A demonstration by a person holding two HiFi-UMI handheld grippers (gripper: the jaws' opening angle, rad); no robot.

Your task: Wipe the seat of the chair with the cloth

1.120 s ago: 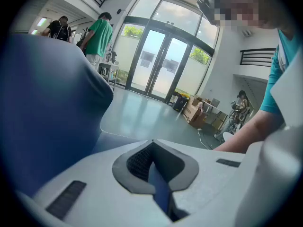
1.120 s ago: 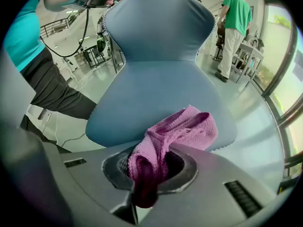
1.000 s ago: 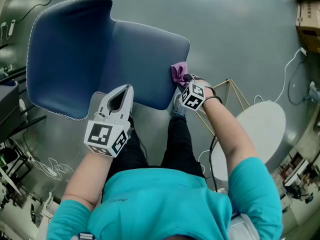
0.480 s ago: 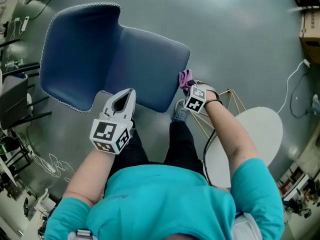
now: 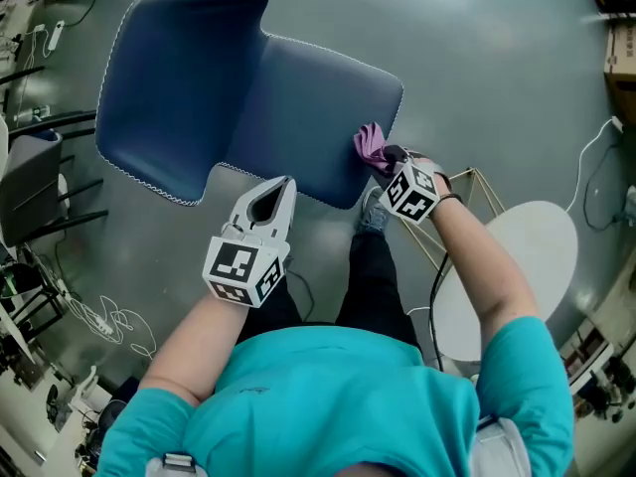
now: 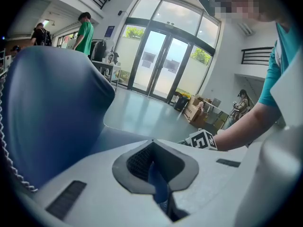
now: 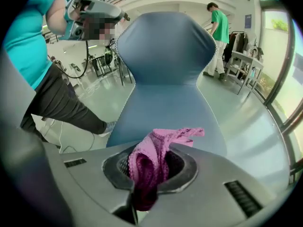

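The cloth (image 5: 371,145) was clamped in the right gripper (image 5: 386,157) at the front edge of the seat (image 5: 308,117), which extended straight ahead toward the backrest (image 5: 179,78); the left gripper (image 5: 272,197) was closed, empty, alongside.

Open seat (image 5: 318,107) before upright backrest (image 5: 179,78)

1. Head view: even, soft light; faint shadows on the grey floor (image 5: 477,48); straight lines bend at the edges.
2. Left gripper view: glass doors (image 6: 163,65) glare white; the close left gripper (image 6: 153,148) is blurred, corners dark.
3. Right gripper view: cloth (image 7: 149,167) fairly sharp; corners vignetted.
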